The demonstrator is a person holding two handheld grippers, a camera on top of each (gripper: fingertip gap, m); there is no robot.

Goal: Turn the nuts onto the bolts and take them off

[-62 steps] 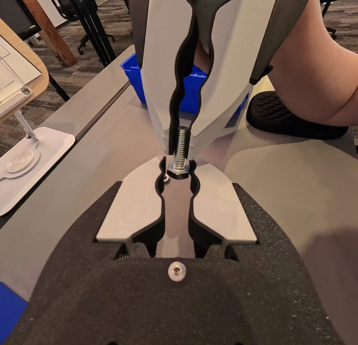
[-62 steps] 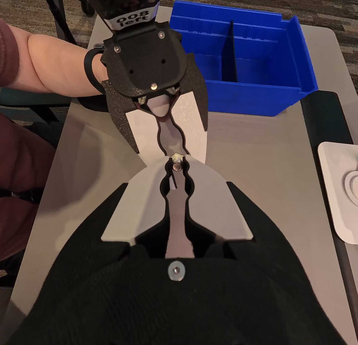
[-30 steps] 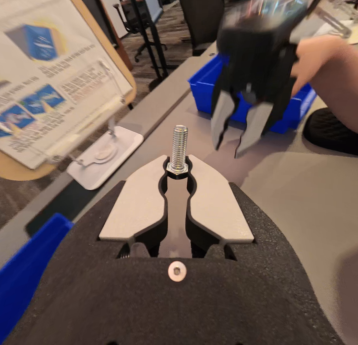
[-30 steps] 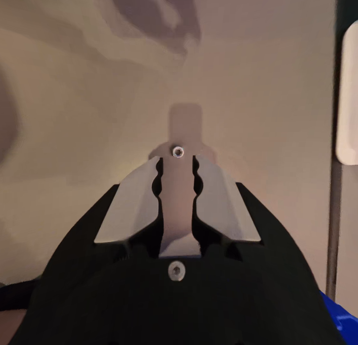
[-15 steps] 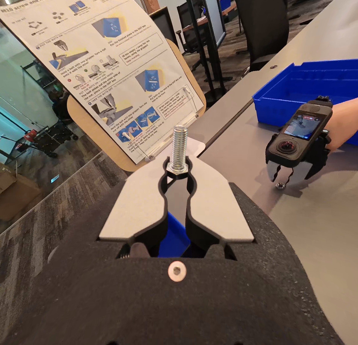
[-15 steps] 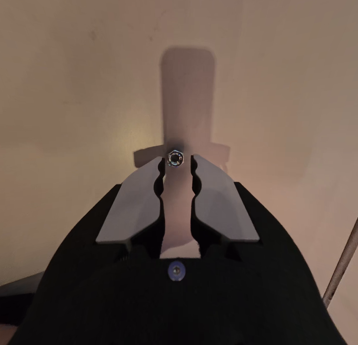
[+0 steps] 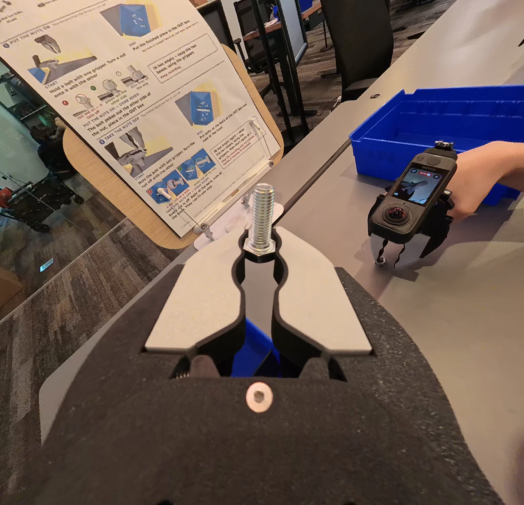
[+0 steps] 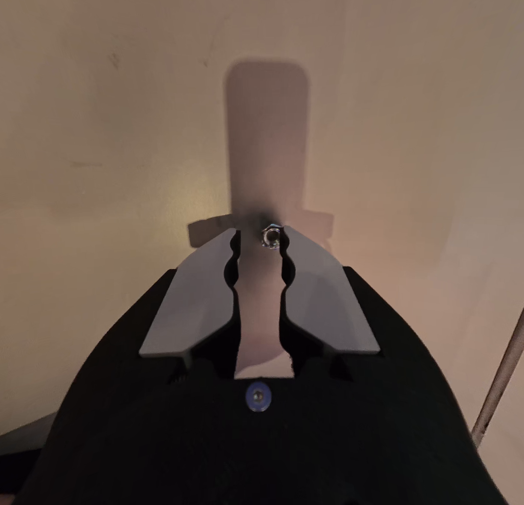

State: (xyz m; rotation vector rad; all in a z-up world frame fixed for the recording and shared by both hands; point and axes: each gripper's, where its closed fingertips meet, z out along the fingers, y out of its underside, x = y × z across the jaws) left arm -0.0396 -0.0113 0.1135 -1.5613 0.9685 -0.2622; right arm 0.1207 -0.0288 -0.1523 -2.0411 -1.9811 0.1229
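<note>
My left gripper (image 7: 259, 250) is shut on the hex head of a silver bolt (image 7: 261, 213). It holds the bolt upright above the table edge, threaded shaft pointing up and bare. My right gripper (image 8: 261, 233) is open and points straight down at the table (image 8: 113, 151). A small silver nut (image 8: 270, 237) lies flat on the table between its fingertips, against the right finger (image 8: 309, 264). In the left wrist view the right gripper (image 7: 388, 260) stands tip-down on the table, with the nut (image 7: 380, 261) at one fingertip.
A blue bin (image 7: 425, 128) stands on the grey table (image 7: 453, 321) behind the right gripper. Part of another blue bin (image 7: 255, 346) shows under my left gripper. An instruction sheet on a stand (image 7: 141, 94) leans at the left. A hand (image 7: 476, 185) holds the right gripper. Left tips to right tips: about 30 cm.
The right gripper came down to the table over the nut. The nut now lies against its right finger instead of centred. The left gripper swung left with the bolt, then held still.
</note>
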